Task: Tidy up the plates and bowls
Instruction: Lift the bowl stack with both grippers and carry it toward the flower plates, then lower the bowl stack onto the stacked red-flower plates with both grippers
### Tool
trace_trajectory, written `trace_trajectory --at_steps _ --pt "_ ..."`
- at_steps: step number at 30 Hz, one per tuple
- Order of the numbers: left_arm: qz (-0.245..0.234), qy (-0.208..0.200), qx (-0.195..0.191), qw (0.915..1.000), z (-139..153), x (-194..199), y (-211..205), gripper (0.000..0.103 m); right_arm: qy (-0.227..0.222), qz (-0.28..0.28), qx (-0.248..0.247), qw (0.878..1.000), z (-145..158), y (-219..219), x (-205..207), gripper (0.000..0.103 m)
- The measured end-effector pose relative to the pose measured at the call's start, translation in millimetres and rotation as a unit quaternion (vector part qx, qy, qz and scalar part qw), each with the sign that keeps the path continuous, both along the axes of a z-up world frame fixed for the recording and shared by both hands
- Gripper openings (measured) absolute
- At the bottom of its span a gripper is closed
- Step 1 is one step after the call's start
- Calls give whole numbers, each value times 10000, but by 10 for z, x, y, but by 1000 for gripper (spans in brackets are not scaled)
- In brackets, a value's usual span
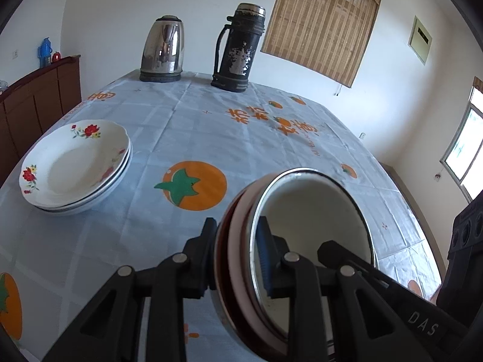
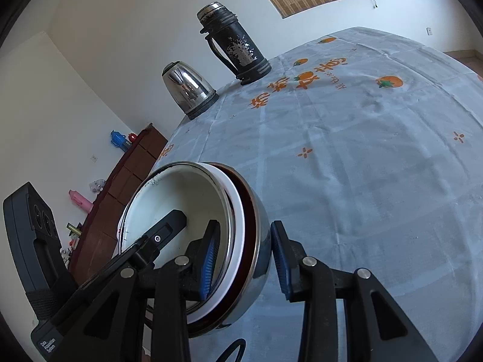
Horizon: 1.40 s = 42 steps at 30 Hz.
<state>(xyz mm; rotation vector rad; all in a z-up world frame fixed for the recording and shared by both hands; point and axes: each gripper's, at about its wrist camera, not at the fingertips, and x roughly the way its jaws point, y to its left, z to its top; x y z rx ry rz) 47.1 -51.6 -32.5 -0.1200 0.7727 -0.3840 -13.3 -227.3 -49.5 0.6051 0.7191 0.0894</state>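
The nested bowls (image 1: 302,235) are clamped at the rim by the left gripper (image 1: 238,259), low in the frame. The right gripper (image 2: 244,259) is seen around the opposite rim, its jaws apart. Stacked plates (image 1: 75,166) are seen at the left.

My left gripper (image 1: 238,253) is squeezed tight on the edge of the bowl stack (image 1: 241,259), one finger inside and one outside. My right gripper (image 2: 246,259) sits around the other edge with its fingers spread; the outer blue pad (image 2: 282,264) is not touching.
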Motion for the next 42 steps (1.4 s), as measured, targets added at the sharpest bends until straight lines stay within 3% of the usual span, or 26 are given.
trace_trajectory --at_steps 17,42 --pt "468 -79 -74 9988 98 216 593 25 -50 507 -113 9986 114 571 417 37" --pt "902 -112 -267 9955 131 483 1141 25 -76 953 -322 9949 216 1094 895 37"
